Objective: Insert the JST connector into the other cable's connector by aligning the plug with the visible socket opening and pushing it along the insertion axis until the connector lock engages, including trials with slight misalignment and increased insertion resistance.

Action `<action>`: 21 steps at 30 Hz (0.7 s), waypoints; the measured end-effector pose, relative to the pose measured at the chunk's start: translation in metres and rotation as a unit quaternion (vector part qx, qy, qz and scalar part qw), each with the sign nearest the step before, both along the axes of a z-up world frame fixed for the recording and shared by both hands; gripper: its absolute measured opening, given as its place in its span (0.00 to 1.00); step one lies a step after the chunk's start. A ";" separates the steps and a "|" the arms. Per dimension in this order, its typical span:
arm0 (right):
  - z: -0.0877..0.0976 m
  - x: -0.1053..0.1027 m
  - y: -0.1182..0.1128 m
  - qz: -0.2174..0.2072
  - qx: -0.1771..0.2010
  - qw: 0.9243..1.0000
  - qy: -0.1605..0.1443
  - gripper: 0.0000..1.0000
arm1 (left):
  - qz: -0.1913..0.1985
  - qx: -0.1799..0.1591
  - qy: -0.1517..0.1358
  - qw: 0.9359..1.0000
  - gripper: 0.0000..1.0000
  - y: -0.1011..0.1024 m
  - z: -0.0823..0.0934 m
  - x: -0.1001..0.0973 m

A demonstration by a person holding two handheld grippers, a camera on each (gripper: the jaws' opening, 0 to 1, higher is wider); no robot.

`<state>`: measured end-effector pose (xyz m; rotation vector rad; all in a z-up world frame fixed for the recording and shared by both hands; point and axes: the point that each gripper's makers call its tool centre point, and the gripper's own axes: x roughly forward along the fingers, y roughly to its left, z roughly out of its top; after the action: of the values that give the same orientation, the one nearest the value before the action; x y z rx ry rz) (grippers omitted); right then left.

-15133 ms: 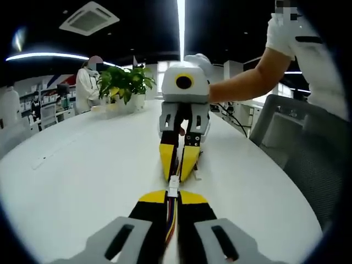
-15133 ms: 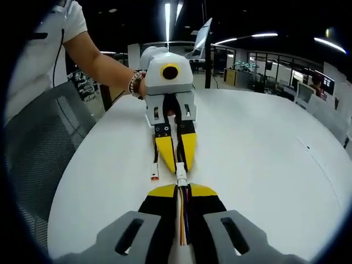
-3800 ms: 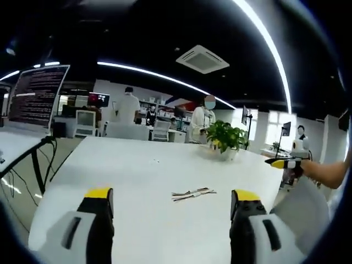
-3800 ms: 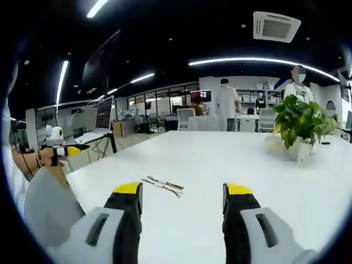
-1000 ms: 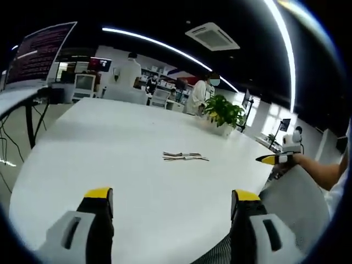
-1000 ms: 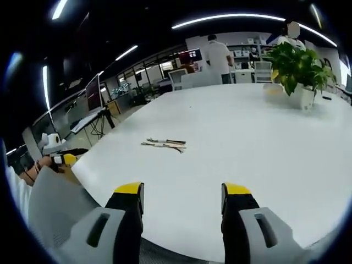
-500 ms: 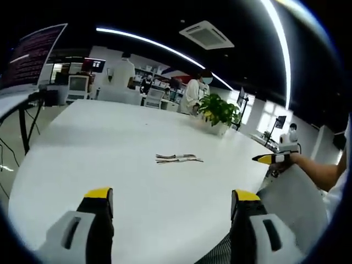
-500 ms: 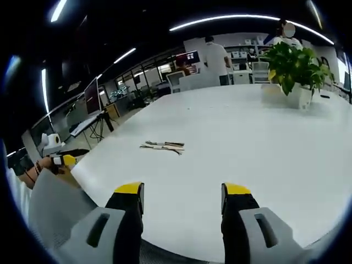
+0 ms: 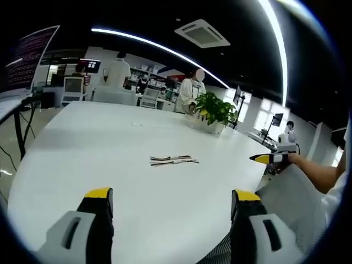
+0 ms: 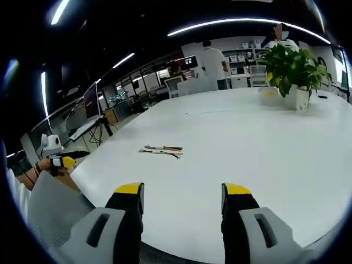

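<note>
On the white tabletop [image 9: 82, 154] the cables [image 9: 173, 160] lie well ahead, untouched. Both grippers, left [image 9: 171, 197] and right [image 10: 182, 190], hang back, fingers spread and empty. Next: approach and pinch each connector.

Cables [image 9: 173, 160] lie on table [image 9: 82, 159], ahead of left gripper [image 9: 172, 203], between its jaws' lines. From right gripper [image 10: 182, 193], cables [image 10: 161, 150] ahead-left; plant [image 10: 291, 71] far ahead-right on table.

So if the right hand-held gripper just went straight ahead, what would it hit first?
Probably the bare white table. The cables lie left of its line and the plant far off right, though depth is unclear.
</note>
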<state>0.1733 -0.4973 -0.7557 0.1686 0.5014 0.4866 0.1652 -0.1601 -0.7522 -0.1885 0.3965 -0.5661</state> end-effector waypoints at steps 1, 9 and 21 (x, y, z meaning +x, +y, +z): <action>0.000 0.000 0.000 -0.001 0.001 1.000 0.002 0.54 | 0.000 -0.001 0.001 1.000 0.87 0.000 0.000 -0.001; -0.014 -0.005 0.000 0.022 -0.039 0.999 0.014 0.55 | -0.001 -0.003 0.013 1.000 0.87 -0.002 -0.008 -0.003; -0.012 -0.003 -0.001 0.013 -0.032 0.999 0.010 0.55 | -0.010 -0.002 0.013 1.000 0.87 -0.006 -0.006 0.000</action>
<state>0.1703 -0.4986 -0.7679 0.1066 0.5389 0.4938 0.1649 -0.1665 -0.7585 -0.1964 0.4229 -0.5846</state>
